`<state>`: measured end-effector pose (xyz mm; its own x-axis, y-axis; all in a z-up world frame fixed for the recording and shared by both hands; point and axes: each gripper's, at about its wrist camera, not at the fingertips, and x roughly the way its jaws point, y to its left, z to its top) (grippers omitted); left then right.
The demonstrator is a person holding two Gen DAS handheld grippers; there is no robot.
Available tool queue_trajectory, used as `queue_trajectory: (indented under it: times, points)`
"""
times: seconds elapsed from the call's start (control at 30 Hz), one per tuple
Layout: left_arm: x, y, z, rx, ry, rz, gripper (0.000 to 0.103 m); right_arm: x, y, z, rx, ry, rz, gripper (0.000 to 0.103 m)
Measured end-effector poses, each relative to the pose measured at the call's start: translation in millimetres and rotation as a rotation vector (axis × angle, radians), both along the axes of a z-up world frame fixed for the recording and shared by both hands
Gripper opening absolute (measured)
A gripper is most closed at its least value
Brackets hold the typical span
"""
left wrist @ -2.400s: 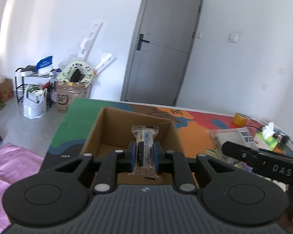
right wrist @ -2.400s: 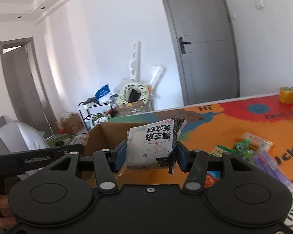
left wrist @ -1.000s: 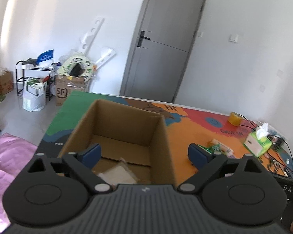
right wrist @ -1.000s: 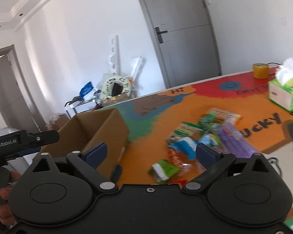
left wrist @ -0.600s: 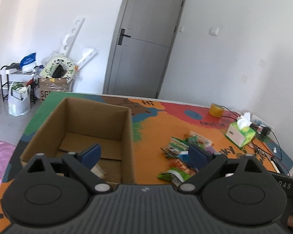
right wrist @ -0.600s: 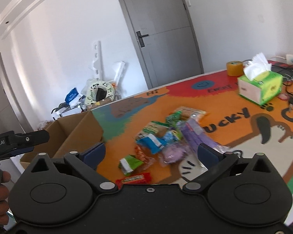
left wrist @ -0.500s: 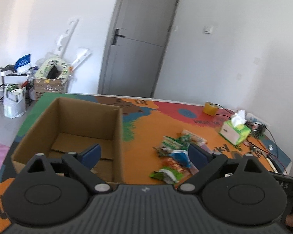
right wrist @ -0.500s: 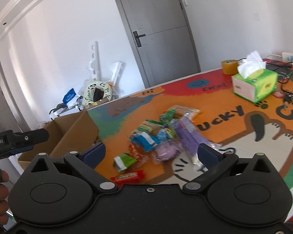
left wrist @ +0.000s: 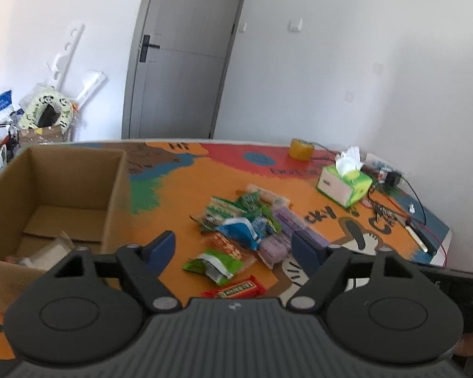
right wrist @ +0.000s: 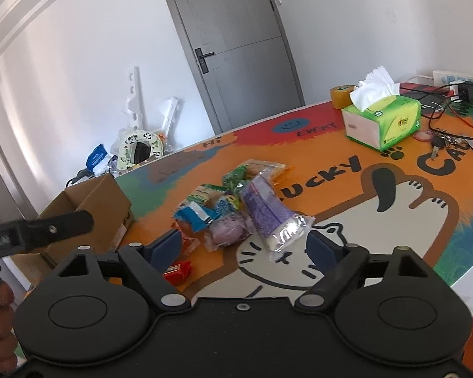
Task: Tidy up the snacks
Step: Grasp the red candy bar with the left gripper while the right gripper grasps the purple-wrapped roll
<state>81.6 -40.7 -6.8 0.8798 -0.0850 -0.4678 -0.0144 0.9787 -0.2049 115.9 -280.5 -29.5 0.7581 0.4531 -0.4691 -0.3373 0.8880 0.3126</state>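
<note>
A pile of snack packets point(left wrist: 246, 230) lies on the colourful table mat, also in the right wrist view point(right wrist: 236, 208). It holds a green packet point(left wrist: 213, 264), a red bar point(left wrist: 235, 290), a blue packet point(left wrist: 238, 231) and a long purple packet point(right wrist: 268, 212). An open cardboard box point(left wrist: 113, 189) stands at the left with packets point(left wrist: 44, 252) inside. My left gripper point(left wrist: 235, 247) is open and empty above the pile's near side. My right gripper point(right wrist: 244, 245) is open and empty, just short of the purple packet.
A green tissue box point(right wrist: 383, 119) and a yellow tape roll point(right wrist: 342, 96) stand at the far right. Cables, keys and a charger point(right wrist: 441, 138) lie beyond them. The table's right edge point(right wrist: 451, 280) is close. Clutter sits on the floor by the grey door point(left wrist: 179, 78).
Both grippers let their packets go into the box and opened. Both have since swung right from the box to the snack pile and come closer to it.
</note>
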Motion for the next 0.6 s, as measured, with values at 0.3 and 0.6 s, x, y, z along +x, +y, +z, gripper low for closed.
queue_trajectory:
  times: [0.3, 0.6]
  points:
    - [29, -15, -35, 0.000, 0.110, -0.017, 0.053, 12, -12, -21, 0.013, 0.030, 0.004, 0.071]
    - [51, -17, -60, 0.025, 0.170, 0.000, 0.053, 34, -19, -39, 0.021, 0.064, -0.016, 0.071]
